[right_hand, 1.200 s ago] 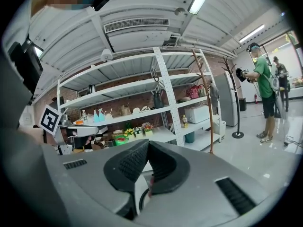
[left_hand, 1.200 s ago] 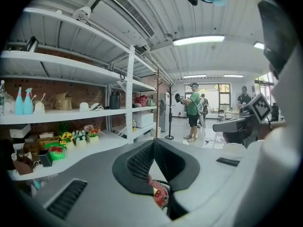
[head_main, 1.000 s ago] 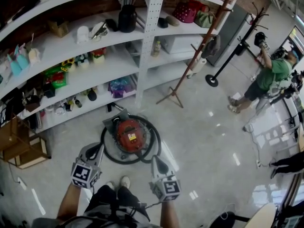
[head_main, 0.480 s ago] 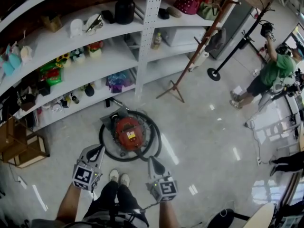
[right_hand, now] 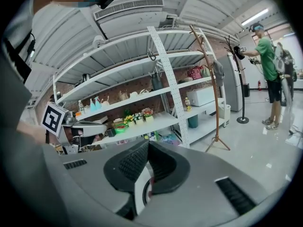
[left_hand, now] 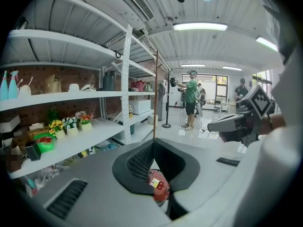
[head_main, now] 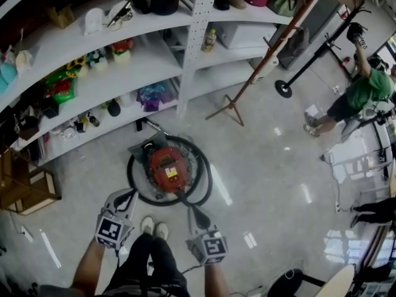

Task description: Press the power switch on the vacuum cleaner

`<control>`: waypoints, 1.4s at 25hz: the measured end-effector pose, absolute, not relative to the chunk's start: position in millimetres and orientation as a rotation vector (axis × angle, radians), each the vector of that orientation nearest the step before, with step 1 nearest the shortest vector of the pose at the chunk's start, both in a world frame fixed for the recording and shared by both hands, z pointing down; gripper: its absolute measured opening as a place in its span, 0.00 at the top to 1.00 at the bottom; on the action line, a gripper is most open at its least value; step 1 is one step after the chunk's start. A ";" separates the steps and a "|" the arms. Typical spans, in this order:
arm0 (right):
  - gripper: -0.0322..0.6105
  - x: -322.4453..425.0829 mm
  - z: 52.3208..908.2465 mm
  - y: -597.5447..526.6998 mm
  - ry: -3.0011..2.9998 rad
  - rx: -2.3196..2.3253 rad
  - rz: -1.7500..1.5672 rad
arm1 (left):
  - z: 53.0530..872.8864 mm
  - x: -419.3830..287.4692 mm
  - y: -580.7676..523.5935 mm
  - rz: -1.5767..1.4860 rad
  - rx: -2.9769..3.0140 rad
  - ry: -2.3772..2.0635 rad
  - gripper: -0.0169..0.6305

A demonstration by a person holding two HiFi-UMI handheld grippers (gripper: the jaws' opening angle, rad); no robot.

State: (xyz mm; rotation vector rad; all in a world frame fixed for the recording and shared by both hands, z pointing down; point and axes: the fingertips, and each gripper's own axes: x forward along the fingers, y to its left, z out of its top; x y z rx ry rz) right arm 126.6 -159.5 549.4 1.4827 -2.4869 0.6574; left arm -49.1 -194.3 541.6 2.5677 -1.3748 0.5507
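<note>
The vacuum cleaner [head_main: 167,169] is a round red canister on the floor, ringed by its coiled black hose [head_main: 204,181]. In the head view both grippers hover on its near side, above the floor. My left gripper [head_main: 127,195] is shut and empty, short of the hose's left edge. My right gripper [head_main: 193,211] is shut too, its tip just short of the hose's near right edge. In the left gripper view the red canister [left_hand: 159,186] shows below the closed left gripper [left_hand: 154,148]. My right gripper [right_hand: 147,148] is also closed in its own view.
White shelves [head_main: 142,73] full of small goods run behind the vacuum. A wooden coat stand [head_main: 230,109] rises to its right and a wooden crate [head_main: 28,190] sits at the left. My shoes [head_main: 154,228] are between the grippers. A person in green [head_main: 359,91] works far right.
The right gripper has shifted a little left, closer to the hose loop. My feet have moved left. The left gripper has hardly moved and both stay shut.
</note>
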 end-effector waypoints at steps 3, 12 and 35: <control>0.95 122.9 567.2 -164.8 -2.487 1.464 0.672 | 561.0 -48.5 -202.0 0.560 2.564 -1.361 0.96; 0.95 114.7 623.3 -172.3 -2.438 1.452 0.731 | 612.7 -44.8 -209.4 0.589 2.563 -1.289 0.96; 0.95 106.3 763.0 -217.1 -2.384 1.397 0.806 | 756.6 -50.6 -234.8 0.651 2.481 -1.234 0.96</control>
